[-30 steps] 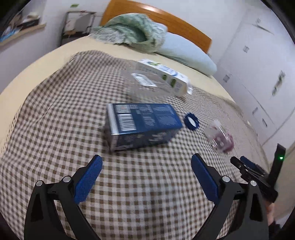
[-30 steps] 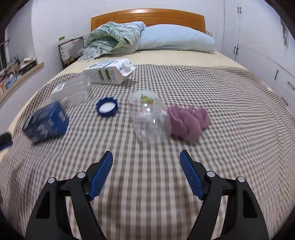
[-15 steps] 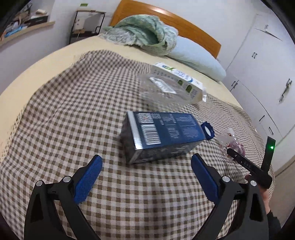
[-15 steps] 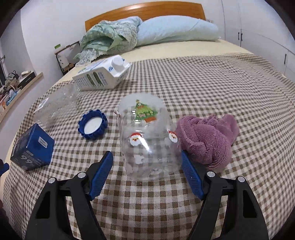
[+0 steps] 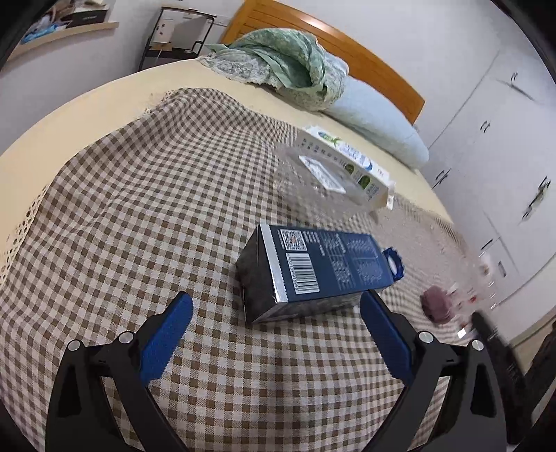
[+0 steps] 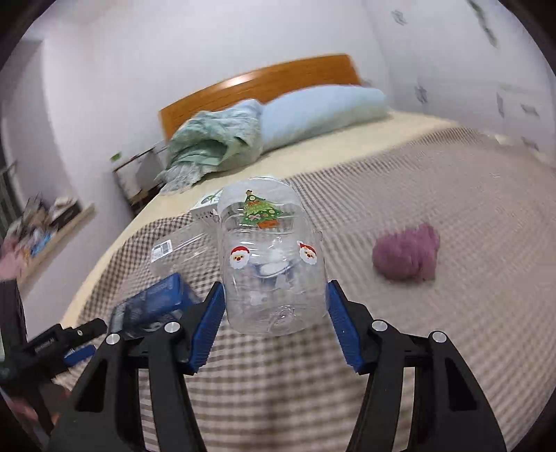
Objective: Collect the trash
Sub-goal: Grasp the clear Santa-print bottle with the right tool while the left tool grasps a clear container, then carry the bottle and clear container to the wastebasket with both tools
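Note:
My right gripper (image 6: 274, 288) has its jaws closing on a clear plastic jar (image 6: 271, 264) with Christmas stickers. Both blue pads press its sides, and the jar hangs tilted above the checked blanket (image 6: 434, 330). My left gripper (image 5: 276, 302) is open and low over the blanket. A dark blue carton (image 5: 323, 264) lies on its side just beyond the fingertips, not touched. Behind it are a blue lid (image 5: 394, 260), a clear plastic tray (image 5: 319, 174) and a white milk carton (image 5: 347, 163). In the right wrist view the blue carton (image 6: 153, 306) shows at lower left.
A purple cloth (image 6: 406, 257) lies bunched on the blanket to the right. A green quilt (image 6: 215, 142) and a pale blue pillow (image 6: 323, 111) sit by the wooden headboard (image 6: 271, 80). White wardrobes (image 5: 504, 156) stand past the bed's right edge, and a shelf (image 5: 66, 31) runs along the left wall.
My right gripper moved in around the jar, closed onto it, lifted it off the blanket and rolled. My left gripper slid closer to the blue carton.

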Demonstrator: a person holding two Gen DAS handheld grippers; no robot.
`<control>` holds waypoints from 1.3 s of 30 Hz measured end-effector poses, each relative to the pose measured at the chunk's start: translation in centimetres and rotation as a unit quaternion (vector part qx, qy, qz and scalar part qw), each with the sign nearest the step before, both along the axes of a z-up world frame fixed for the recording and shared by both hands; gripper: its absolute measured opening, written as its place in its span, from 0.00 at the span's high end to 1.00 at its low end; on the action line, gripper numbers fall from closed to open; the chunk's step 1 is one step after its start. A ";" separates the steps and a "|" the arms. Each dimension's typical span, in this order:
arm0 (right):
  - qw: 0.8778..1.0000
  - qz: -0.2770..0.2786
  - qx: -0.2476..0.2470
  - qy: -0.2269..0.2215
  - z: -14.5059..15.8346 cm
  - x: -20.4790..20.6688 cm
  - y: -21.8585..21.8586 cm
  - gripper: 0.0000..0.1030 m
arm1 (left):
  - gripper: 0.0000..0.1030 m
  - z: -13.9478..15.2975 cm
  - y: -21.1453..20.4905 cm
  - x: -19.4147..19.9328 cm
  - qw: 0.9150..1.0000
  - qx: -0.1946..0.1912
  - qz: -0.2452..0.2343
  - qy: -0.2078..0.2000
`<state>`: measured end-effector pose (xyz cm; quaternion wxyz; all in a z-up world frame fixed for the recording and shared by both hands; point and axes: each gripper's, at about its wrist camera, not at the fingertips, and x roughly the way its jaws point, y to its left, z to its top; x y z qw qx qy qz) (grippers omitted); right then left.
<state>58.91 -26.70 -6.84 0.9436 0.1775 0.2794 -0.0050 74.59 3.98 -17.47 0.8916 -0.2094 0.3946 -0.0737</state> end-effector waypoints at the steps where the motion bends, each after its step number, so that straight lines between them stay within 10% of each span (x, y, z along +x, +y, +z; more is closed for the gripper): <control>1: 1.000 0.003 0.000 0.011 -0.4 0.0 0.9 0.44 | 0.09 0.1 0.1 -0.2 1.000 -0.004 0.000 -0.001; 8: 0.999 -0.012 -0.031 0.037 -1.9 -0.8 2.4 0.44 | 0.10 1.4 1.2 -2.0 0.999 0.021 0.021 -0.037; 11: 0.999 -0.014 -0.043 0.023 -1.4 -0.4 2.0 0.43 | 0.10 3.0 2.6 -1.1 0.997 -0.053 0.035 -0.038; 16: 0.998 0.030 -0.034 0.031 -2.7 -0.1 1.6 0.43 | 0.10 4.7 -0.2 8.7 0.993 -0.082 0.001 0.089; 20: 0.999 0.018 -0.019 0.030 -2.8 -0.2 0.3 0.43 | 0.14 2.2 -1.1 14.9 0.969 -0.155 0.085 0.174; 26: 0.999 0.026 0.009 0.039 -3.2 0.5 -0.7 0.43 | 0.23 -2.8 -2.7 17.9 0.950 -0.150 0.126 0.242; 29: 0.998 0.030 0.021 0.043 -3.4 0.8 -1.0 0.43 | 0.65 -2.2 -3.3 17.8 0.955 -0.186 0.116 0.200; 31: 0.998 0.029 0.031 0.049 -3.6 1.3 -1.1 0.43 | 0.74 -0.1 -4.4 17.3 0.968 -0.162 0.099 0.166; 39: 0.997 0.057 0.024 0.046 -3.4 1.0 0.9 0.43 | 0.76 6.7 -5.6 13.5 0.990 -0.079 0.082 0.081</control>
